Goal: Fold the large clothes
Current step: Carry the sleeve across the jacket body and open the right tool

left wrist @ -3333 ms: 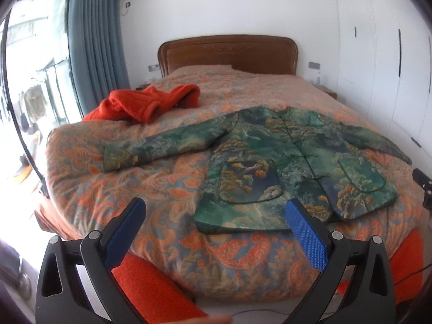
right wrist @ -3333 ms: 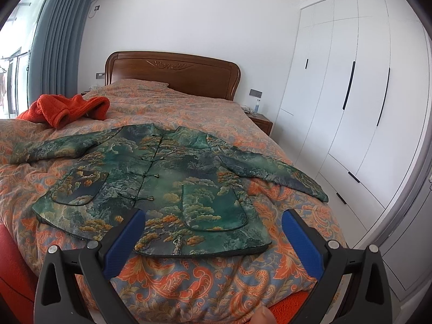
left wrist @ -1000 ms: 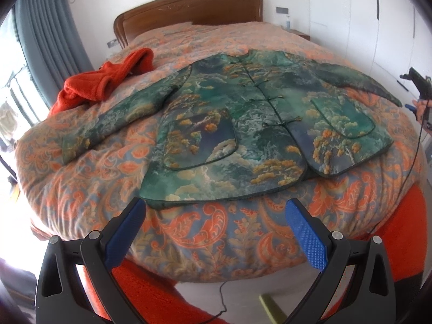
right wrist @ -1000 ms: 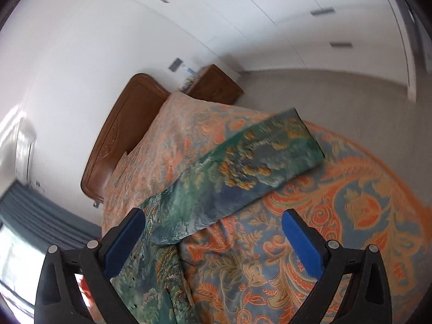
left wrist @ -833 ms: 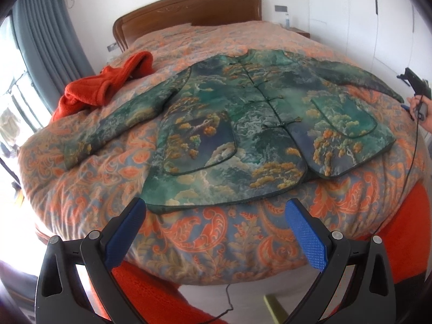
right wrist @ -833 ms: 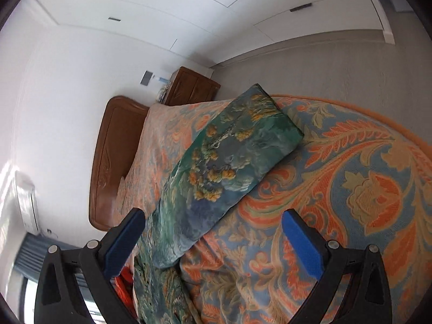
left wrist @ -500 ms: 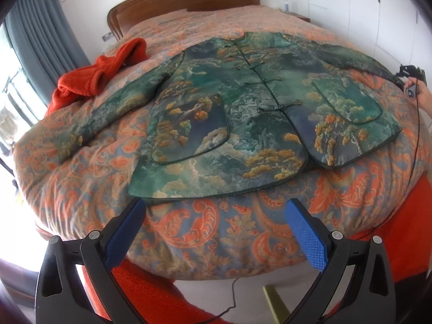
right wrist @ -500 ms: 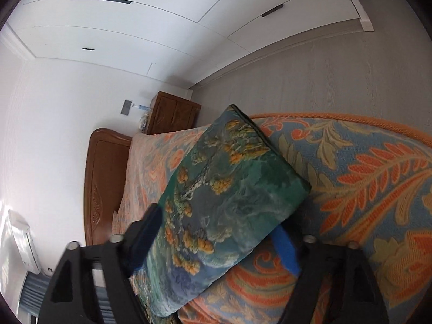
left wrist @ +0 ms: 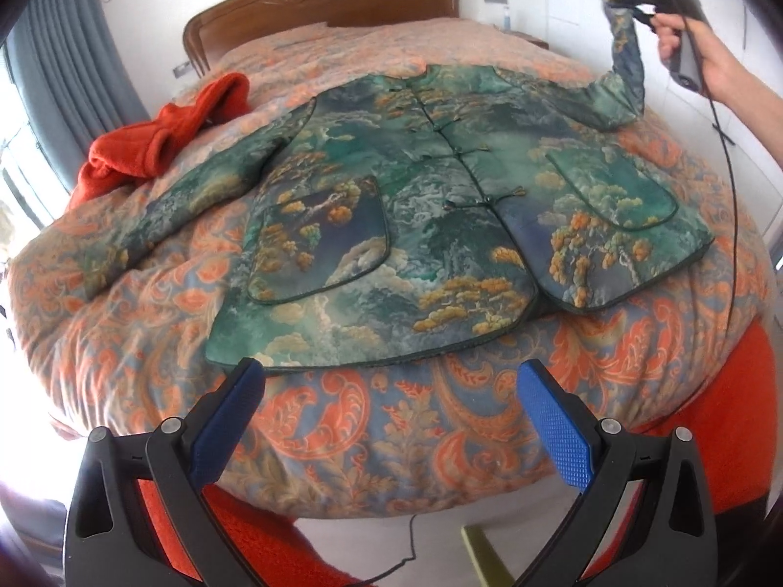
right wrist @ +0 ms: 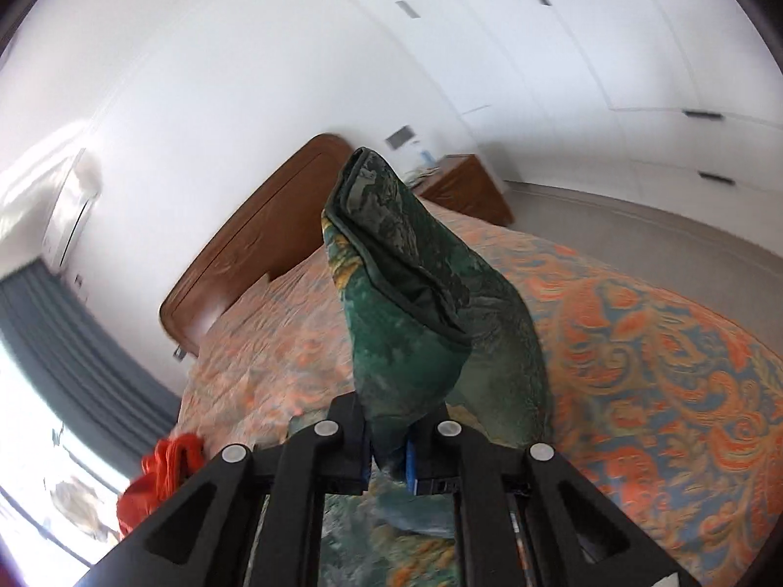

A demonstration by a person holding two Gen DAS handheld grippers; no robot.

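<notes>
A green patterned jacket (left wrist: 440,205) lies front up and spread flat on the bed, its left sleeve (left wrist: 161,215) stretched out to the left. My left gripper (left wrist: 391,416) is open and empty, just in front of the jacket's hem. My right gripper (right wrist: 389,460) is shut on the cuff of the right sleeve (right wrist: 416,323). In the left wrist view it (left wrist: 636,5) holds that sleeve (left wrist: 626,58) up above the bed at the far right.
The bed's orange paisley quilt (left wrist: 391,430) fills the view, with a wooden headboard (left wrist: 318,5) behind. A red garment (left wrist: 161,132) lies at the back left. A nightstand (right wrist: 465,191) and white wardrobes (right wrist: 636,49) stand to the right. A cable (left wrist: 729,195) hangs from the right hand.
My right gripper closed on the right sleeve's cuff and lifted it off the bed. My left gripper stayed open and moved slightly closer to the hem.
</notes>
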